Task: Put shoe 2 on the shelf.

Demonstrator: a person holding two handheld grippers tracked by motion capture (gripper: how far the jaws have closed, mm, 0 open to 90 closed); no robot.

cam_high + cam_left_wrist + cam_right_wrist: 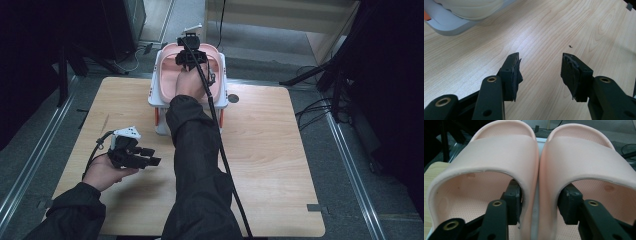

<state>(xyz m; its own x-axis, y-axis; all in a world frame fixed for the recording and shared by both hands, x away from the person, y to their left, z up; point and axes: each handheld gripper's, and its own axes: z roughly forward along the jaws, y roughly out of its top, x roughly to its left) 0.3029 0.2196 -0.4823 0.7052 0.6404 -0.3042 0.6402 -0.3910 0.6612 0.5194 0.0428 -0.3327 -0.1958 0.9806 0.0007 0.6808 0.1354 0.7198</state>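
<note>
High view: right gripper (191, 54) reaches into the pink slippers (170, 75) sitting on a white rack (154, 97) at the table's (260, 165) far edge. Left gripper (150, 156) hovers low over the table's near-left part, held in the left hand (102, 172), well apart from the rack.

Left gripper view: jaws spread wide, nothing between them, bare wood below; rack corner (449, 25) at top left.

Right gripper view: two slippers side by side, touching. One jaw is inside each slipper, clamping their adjoining inner walls (537, 195) together.
</note>
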